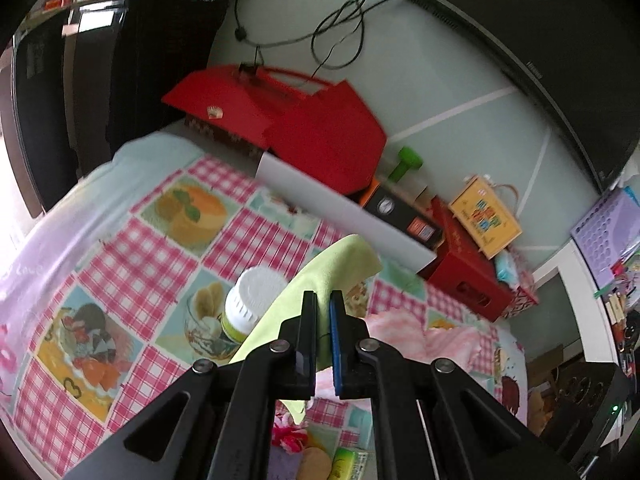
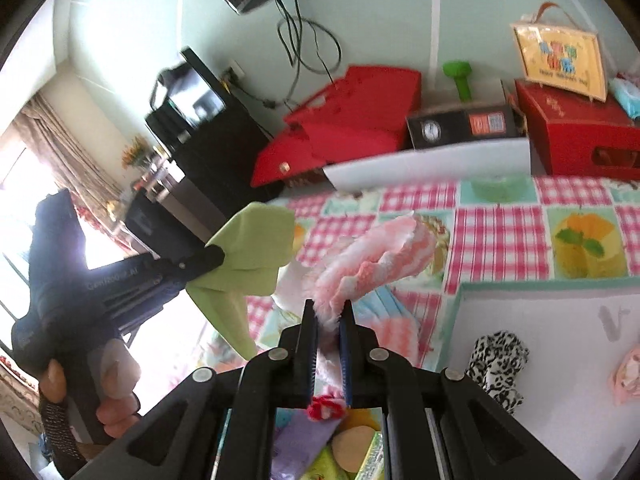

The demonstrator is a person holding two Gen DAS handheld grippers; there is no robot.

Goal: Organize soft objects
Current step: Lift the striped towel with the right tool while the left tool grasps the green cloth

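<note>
My left gripper (image 1: 323, 300) is shut on a light green cloth (image 1: 320, 276) and holds it above the checked tablecloth (image 1: 140, 248). The same cloth (image 2: 248, 248) and the left gripper (image 2: 218, 258) show at the left of the right wrist view. My right gripper (image 2: 328, 308) is shut on a fluffy pink and white cloth (image 2: 380, 248), lifted over the table. A white tray (image 2: 560, 340) at the right holds a leopard-print soft item (image 2: 496, 364) and a pink soft item (image 2: 628, 376).
A white-capped bottle (image 1: 248, 304) stands just left of the green cloth. Red boxes (image 1: 304, 120), a black box (image 1: 400, 216), a green dumbbell (image 1: 406, 164) and a yellow bag (image 1: 484, 216) line the wall. Small colourful items (image 2: 332, 432) lie under the right gripper.
</note>
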